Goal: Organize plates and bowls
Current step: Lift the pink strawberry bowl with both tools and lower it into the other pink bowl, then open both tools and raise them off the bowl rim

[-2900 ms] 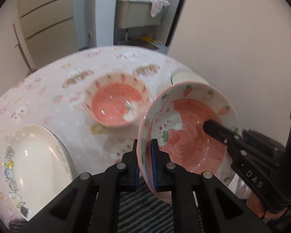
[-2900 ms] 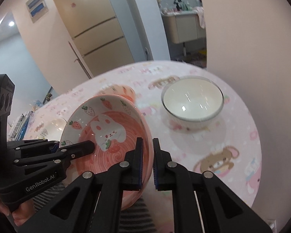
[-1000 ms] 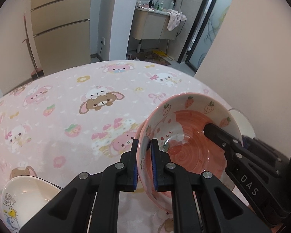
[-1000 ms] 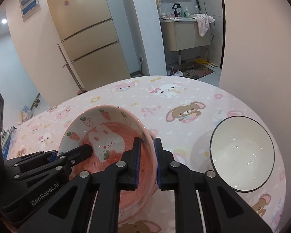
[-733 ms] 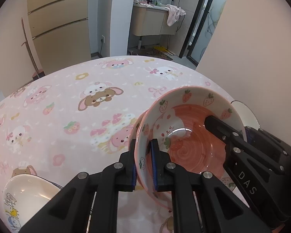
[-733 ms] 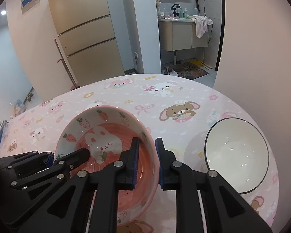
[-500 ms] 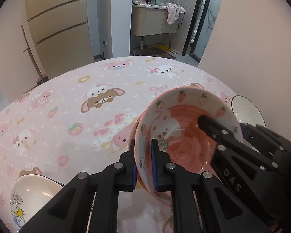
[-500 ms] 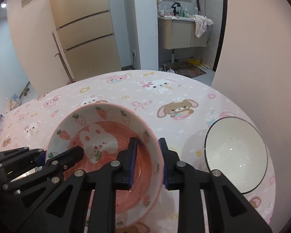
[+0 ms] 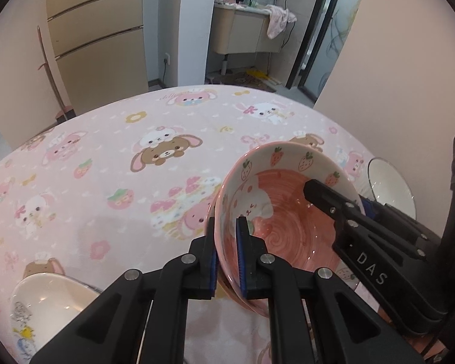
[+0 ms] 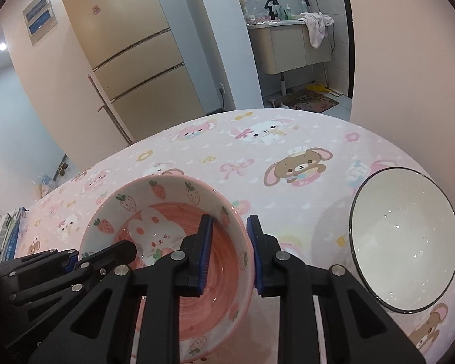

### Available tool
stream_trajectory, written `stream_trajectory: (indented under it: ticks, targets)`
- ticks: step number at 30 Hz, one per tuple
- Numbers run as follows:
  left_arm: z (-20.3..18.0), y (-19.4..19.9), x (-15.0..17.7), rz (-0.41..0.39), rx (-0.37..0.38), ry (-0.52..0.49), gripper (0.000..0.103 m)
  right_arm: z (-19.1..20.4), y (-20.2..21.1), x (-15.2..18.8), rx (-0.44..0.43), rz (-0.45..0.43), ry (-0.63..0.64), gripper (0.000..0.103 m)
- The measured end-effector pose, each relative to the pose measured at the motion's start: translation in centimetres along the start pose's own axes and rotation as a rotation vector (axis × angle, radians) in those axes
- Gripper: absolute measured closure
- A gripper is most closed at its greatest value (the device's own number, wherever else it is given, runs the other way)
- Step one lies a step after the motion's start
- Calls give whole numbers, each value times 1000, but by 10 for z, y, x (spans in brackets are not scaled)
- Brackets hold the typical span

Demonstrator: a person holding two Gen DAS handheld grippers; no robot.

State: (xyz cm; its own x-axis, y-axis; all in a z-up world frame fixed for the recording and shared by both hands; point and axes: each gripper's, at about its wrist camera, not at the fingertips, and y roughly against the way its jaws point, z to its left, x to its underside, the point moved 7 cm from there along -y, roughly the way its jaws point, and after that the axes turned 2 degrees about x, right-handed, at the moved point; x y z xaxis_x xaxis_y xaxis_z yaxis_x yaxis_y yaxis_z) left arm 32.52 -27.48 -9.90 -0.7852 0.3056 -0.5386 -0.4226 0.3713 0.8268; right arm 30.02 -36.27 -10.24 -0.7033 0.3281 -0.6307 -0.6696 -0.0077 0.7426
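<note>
**Right gripper lets go of the strawberry bowl; left one not yet**

Change noted: half a second ago the right gripper [image 10: 229, 251] had its pads pinched on the near rim of the strawberry bowl [image 10: 166, 242]. Now its jaws stand apart, one pad inside the bowl and one outside, with daylight on both sides of the rim. It holds nothing.

Left gripper [image 9: 226, 253]: jaws narrow, pads straddling the bowl's left rim [image 9: 220, 200] and close against it. It reads as still clamped, as in the previous samples.

Bowl position: low on the pink cartoon tablecloth [image 9: 106, 157], near the table's front edge. A second pink rim [image 9: 210, 209] peeks out just beside and under it in the left view, so the bowl appears nested in a matching bowl; the seating itself is hidden. Compared with about three seconds ago, when it was carried steeply tilted, it sits much flatter, though still canted toward the left grip.

Other ware: black-rimmed white bowl [image 10: 405, 239] apart to the right; cream bowl with printed figures [image 9: 51, 300] at lower left.

Judgement: the stacking step is nearly finished. Remaining: left jaws open, both tools back off without dragging the rim. Risk: uneven release tips the upper bowl.
</note>
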Motion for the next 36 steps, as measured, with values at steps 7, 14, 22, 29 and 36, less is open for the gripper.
stream_trajectory:
  ticks: [7, 14, 22, 29, 36]
  targets:
    - [-4, 3, 3, 0, -54, -38, 92, 3, 14, -5, 5, -35, 22, 85]
    - [-10, 14, 3, -60, -182, -129, 91, 1, 8, -4, -50, -8, -11, 84]
    - [-2, 8, 4, -56, -209, -136, 87, 12, 7, -1, -21, -32, 31, 85]
    - [3, -5, 5, -47, -144, -84, 87, 14, 10, -1, 60, -87, 89, 86]
    - [6, -17, 10, -17, -95, -17, 87, 5, -1, 3, 104, -48, 92, 88]
